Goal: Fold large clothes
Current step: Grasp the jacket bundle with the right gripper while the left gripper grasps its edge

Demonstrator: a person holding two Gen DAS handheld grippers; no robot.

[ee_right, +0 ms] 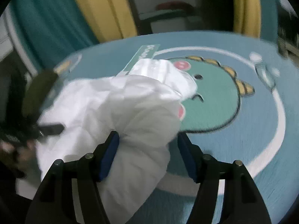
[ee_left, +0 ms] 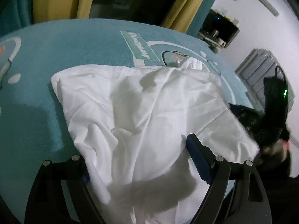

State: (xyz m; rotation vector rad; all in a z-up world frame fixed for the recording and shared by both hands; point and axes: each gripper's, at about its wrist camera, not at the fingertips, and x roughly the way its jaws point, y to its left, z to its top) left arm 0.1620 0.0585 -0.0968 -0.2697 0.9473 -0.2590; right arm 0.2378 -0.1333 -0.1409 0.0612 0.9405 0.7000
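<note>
A large white garment (ee_left: 145,112) lies crumpled on a blue dinosaur rug (ee_left: 56,43). My left gripper (ee_left: 138,160) is open, its jaws wide apart, with the near edge of the cloth draped between them; the left finger is mostly hidden under the cloth. In the right wrist view the white garment (ee_right: 115,108) bulges between the open jaws of my right gripper (ee_right: 147,149), whose blue pads (ee_right: 110,156) stand apart on either side of the fold. The right gripper also shows in the left wrist view (ee_left: 261,123) at the cloth's right edge. The left gripper shows in the right wrist view (ee_right: 50,128) on the cloth.
The rug (ee_right: 252,121) carries a green dinosaur picture (ee_right: 211,100) to the right of the cloth. Yellow and teal curtains (ee_right: 104,9) hang beyond the rug's far edge. A white wall with a dark shelf (ee_left: 220,29) and a radiator (ee_left: 259,69) is at the right.
</note>
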